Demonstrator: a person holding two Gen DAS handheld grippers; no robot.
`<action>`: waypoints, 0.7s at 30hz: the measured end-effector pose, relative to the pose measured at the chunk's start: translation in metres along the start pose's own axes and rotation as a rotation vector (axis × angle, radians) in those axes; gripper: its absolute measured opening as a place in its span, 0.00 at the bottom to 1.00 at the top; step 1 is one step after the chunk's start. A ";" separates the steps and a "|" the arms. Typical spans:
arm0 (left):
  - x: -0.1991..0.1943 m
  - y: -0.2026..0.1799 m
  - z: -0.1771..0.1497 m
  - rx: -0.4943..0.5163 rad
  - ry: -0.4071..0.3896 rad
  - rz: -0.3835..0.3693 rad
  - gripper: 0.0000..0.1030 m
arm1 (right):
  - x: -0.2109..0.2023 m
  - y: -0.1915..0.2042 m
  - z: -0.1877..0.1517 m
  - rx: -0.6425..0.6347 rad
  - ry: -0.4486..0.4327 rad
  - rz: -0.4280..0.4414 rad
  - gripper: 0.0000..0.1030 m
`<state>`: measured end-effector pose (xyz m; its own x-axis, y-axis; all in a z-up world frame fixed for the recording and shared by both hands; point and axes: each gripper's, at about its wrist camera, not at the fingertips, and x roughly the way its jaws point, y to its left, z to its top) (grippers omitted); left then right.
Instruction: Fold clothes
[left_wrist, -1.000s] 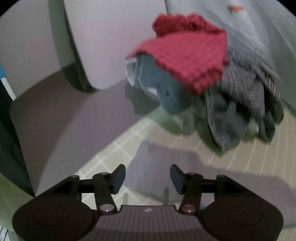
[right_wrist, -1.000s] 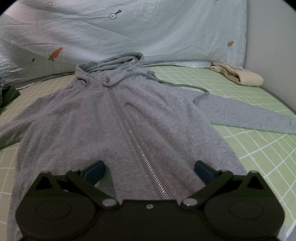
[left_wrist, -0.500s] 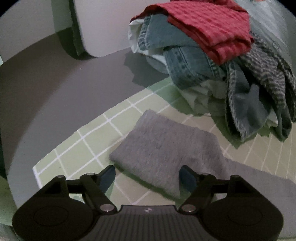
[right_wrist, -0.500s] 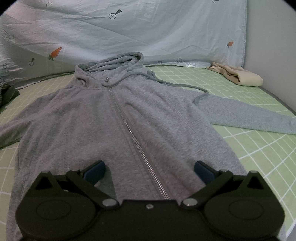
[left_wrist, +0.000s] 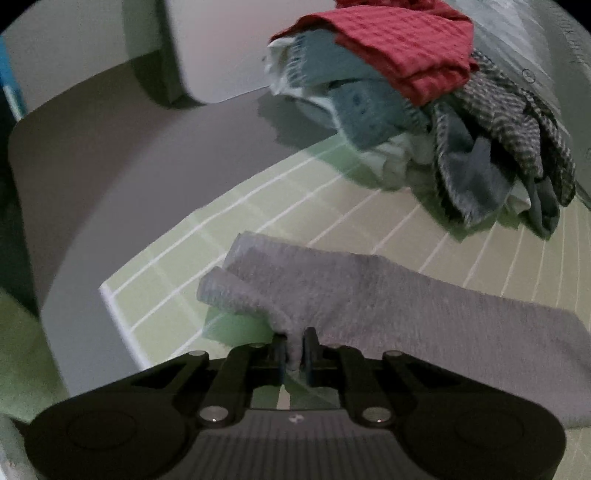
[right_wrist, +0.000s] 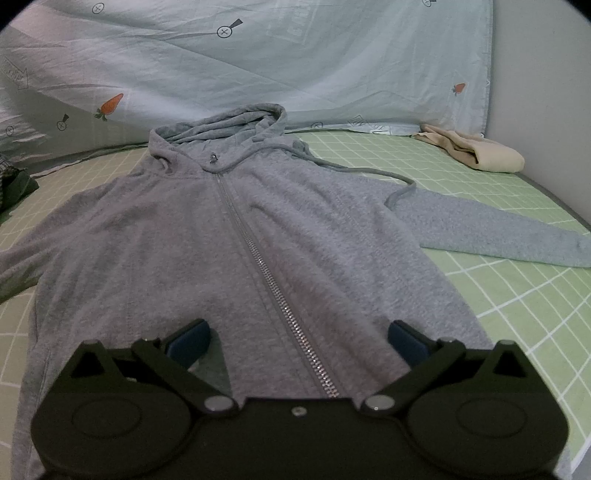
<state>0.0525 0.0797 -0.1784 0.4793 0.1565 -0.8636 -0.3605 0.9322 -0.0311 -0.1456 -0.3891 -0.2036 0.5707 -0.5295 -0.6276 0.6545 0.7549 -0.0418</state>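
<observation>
Green-checked bed (right_wrist: 517, 295) carries grey hoodie (right_wrist: 229, 251) flat, zipper running away from wide-open, empty right tongs (right_wrist: 299, 338); left tongs (left_wrist: 293, 350) closing on left sleeve cuff (left_wrist: 258, 295); sleeve extends rightward.

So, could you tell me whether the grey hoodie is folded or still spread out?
Spread out: the grey hoodie lies flat, zipped, with its right sleeve stretched sideways.

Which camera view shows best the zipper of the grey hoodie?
The right wrist view: the zipper runs in full down the spread grey hoodie. The left wrist view shows no zipper, only a sleeve pinched by the closing left tool.
</observation>
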 end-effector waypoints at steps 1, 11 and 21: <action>-0.002 0.004 -0.004 -0.009 0.007 0.000 0.10 | 0.000 0.000 0.000 0.000 0.000 0.000 1.00; -0.022 0.020 -0.035 -0.052 0.078 0.005 0.11 | 0.000 -0.001 -0.001 0.000 -0.001 0.002 1.00; -0.042 0.002 -0.053 0.031 0.041 0.050 0.35 | 0.000 -0.003 0.000 0.004 0.002 0.028 1.00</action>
<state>-0.0105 0.0578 -0.1689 0.4275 0.1904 -0.8837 -0.3578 0.9334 0.0280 -0.1478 -0.3917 -0.2031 0.5880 -0.5075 -0.6299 0.6402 0.7679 -0.0211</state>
